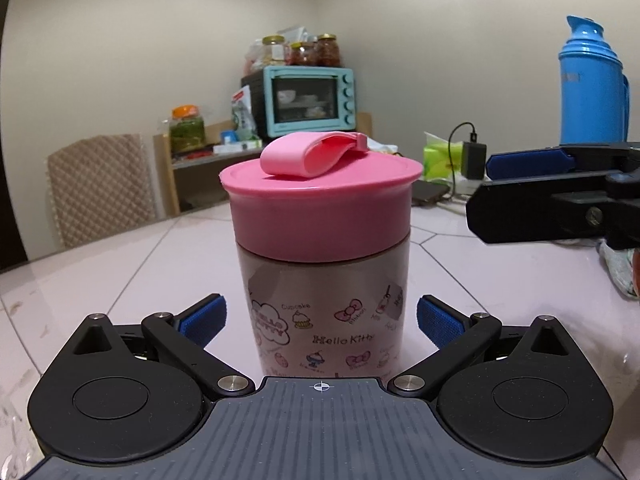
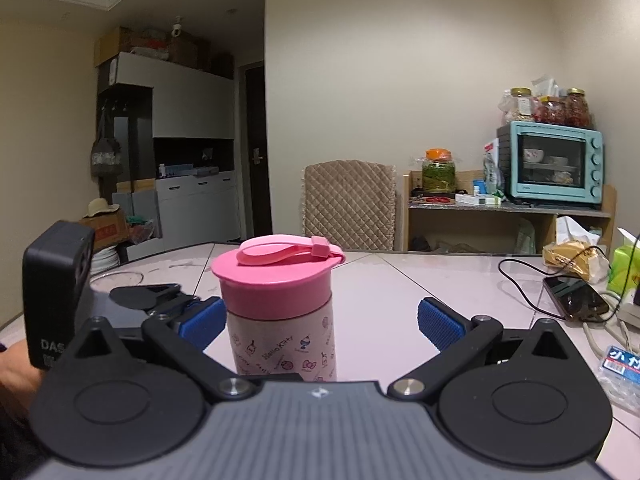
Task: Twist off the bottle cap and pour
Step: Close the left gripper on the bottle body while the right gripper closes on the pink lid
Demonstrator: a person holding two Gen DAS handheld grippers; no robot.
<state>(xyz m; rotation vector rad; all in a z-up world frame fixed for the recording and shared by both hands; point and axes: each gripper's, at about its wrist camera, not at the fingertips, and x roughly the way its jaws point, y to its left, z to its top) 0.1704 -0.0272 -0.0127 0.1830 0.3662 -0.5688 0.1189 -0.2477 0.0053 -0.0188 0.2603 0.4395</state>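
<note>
Bottle (image 1: 326, 320): upright on the pale tiled table (image 1: 120, 272), printed with cartoons.
Cap (image 1: 320, 208): pink, seated on the bottle, strap loop on top.
Left gripper (image 1: 320, 320): jaws spread wide, blue pads either side of the bottle, not touching.
Right gripper (image 2: 320, 322): jaws spread, bottle between them, left of centre.

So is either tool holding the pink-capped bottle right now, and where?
Nothing is held. Both the left tool and right tool are open around the bottle, touching nothing.
</note>
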